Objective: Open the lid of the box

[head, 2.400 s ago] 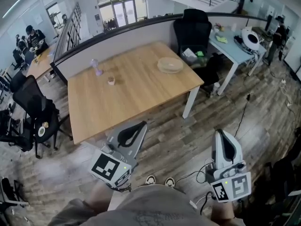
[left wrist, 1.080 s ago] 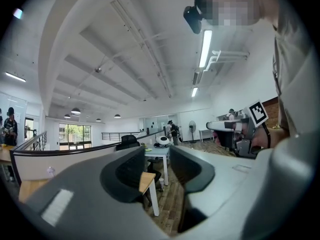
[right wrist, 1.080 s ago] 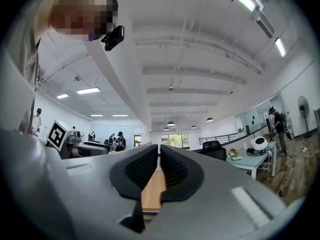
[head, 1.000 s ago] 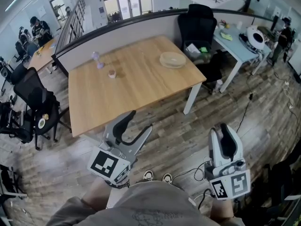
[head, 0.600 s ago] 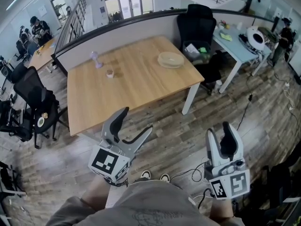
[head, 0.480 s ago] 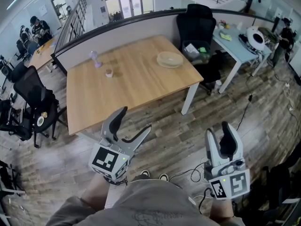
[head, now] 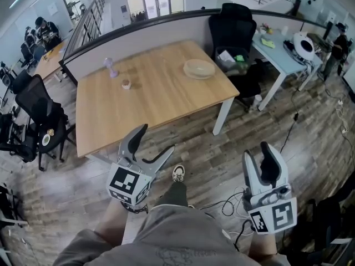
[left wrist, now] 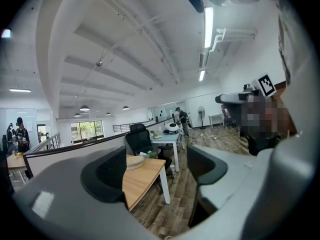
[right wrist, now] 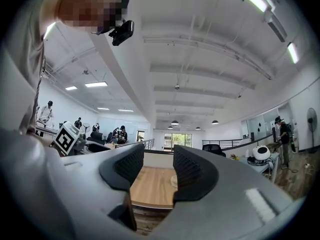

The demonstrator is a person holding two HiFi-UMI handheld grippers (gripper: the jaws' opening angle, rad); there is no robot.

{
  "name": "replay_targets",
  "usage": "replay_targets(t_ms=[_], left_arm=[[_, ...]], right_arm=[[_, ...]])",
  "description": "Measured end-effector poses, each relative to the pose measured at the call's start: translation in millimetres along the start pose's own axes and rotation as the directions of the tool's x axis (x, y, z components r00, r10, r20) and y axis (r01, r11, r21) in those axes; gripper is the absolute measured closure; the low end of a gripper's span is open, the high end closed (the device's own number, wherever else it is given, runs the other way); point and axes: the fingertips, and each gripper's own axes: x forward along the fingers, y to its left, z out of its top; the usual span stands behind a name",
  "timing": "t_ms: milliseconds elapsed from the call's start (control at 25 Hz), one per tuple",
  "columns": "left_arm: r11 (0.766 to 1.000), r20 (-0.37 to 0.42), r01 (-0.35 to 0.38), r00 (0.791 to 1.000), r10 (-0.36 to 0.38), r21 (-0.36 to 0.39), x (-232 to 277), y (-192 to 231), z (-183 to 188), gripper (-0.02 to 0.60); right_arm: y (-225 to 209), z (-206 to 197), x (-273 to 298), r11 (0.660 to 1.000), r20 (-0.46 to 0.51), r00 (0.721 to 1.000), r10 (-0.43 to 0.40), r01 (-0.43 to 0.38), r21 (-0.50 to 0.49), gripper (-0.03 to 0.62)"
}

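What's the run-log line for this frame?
left gripper: jaws just opened, empty | right gripper: jaws just opened, empty | round box: on table, untouched

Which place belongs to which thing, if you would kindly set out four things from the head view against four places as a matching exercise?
Things:
1. round beige box
2. small purple object
3. black office chair
4. white rounded device

Places:
A. on the pale blue desk
B. on the wooden table, far left part, near the grey partition
C. on the wooden table, far right part
D. on the floor between the wooden table and the pale blue desk

Pairs: 1-C, 2-B, 3-D, 4-A
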Motion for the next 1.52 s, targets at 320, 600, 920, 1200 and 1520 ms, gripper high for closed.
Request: replay_targets(t_ms=[320,600,920,1200,1520], left_arm=[[1.000,-0.008,0.013,1.000,-0.013,-0.018,60,44,-27,0.204],[0.996,-0.043,0.079,0.996,-0.080,-0.043,144,116,-41,0.202],[0.990,-0.032,0.127,0.991,-0.129,-0.055,238,213,-33,0.202],[0.984,-0.063,0.169,0.983,-0.172,-0.062,307,284,-49,0.202],[0.977,-0.071,0.204,0.975,-0.209,-0.069,366,336,-58,0.202]], right_arm=[[-18,-37,67,1.000,-0.045,0.999,0.018,-0.018,0.001,0.404],[-48,-55,176,1.000,-0.080,0.997,-0.007,0.009,0.029,0.404],[-77,-63,311,0.999,-0.127,0.992,-0.019,0.022,0.023,0.407],[-99,-86,415,0.999,-0.173,0.985,-0.021,0.026,0.024,0.408],[-116,-103,500,1.000,-0.214,0.977,-0.011,0.017,0.026,0.408]])
